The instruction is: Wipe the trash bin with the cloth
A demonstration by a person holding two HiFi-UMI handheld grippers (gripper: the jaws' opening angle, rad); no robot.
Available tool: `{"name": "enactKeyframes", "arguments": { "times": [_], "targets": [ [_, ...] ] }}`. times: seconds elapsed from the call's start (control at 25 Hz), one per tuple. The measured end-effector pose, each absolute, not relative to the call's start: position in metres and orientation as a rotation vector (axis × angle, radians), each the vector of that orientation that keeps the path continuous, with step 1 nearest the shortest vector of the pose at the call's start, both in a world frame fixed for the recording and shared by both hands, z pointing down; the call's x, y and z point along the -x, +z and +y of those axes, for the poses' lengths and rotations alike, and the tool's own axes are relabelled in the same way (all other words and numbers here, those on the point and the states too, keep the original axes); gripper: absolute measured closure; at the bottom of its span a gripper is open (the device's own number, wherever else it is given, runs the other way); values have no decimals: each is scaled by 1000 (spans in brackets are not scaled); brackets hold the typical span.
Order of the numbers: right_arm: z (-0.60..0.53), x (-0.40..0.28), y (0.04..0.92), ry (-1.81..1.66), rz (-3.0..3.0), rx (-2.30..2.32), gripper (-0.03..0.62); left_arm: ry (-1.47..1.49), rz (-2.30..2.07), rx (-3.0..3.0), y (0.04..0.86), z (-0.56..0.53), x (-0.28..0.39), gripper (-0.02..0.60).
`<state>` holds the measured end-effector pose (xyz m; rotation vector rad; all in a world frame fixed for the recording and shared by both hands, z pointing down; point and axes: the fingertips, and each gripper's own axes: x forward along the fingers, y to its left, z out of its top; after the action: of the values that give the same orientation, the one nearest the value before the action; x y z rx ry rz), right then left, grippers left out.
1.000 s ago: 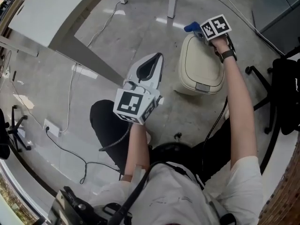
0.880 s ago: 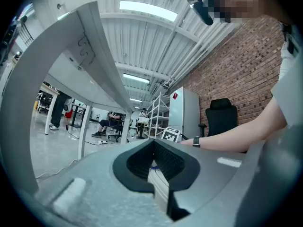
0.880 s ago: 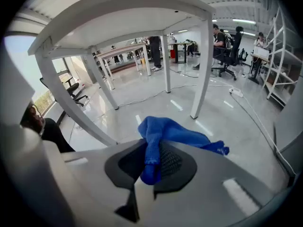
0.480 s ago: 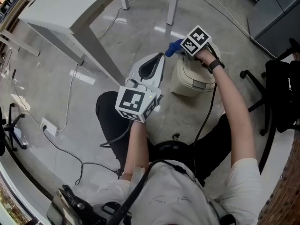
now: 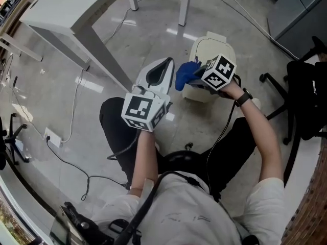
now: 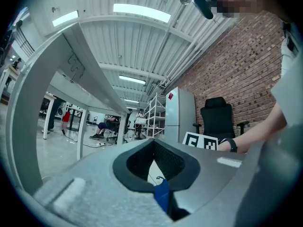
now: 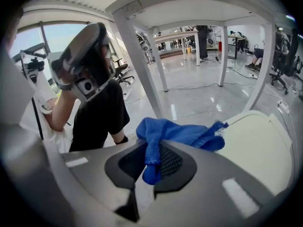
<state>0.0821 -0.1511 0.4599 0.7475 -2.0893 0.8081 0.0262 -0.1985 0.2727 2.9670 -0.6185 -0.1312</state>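
Note:
The cream trash bin stands on the floor with its lid down; it also fills the right of the right gripper view. My right gripper hovers over the bin's near left edge, shut on a blue cloth that bunches out past its tips. Up close, the cloth hangs down between the right gripper's jaws. My left gripper is held up just left of the cloth, jaws together, gripping nothing. In its own view the left gripper points across the room, and a blue sliver shows low in the slit.
A white table with slanted legs stands to the left and behind. Cables run over the grey floor. A black office chair is at the right. The person's dark-trousered legs lie below the grippers.
My right gripper has drawn the cloth from the far edge of the bin's lid across it to the near left side. The left gripper has hardly moved.

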Motion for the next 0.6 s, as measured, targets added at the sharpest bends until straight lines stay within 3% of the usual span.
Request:
{"name": "enactKeyframes", "arguments": {
  "times": [0.28,0.6],
  "targets": [
    [-72,-106,459,934,-2132,-698,556,-82,-579,-2977,281,-195,-51,584],
    [-14,-195,470,1097,-1984,-851,556,-48,-483,-2973,296,-185,-89,584]
  ]
}}
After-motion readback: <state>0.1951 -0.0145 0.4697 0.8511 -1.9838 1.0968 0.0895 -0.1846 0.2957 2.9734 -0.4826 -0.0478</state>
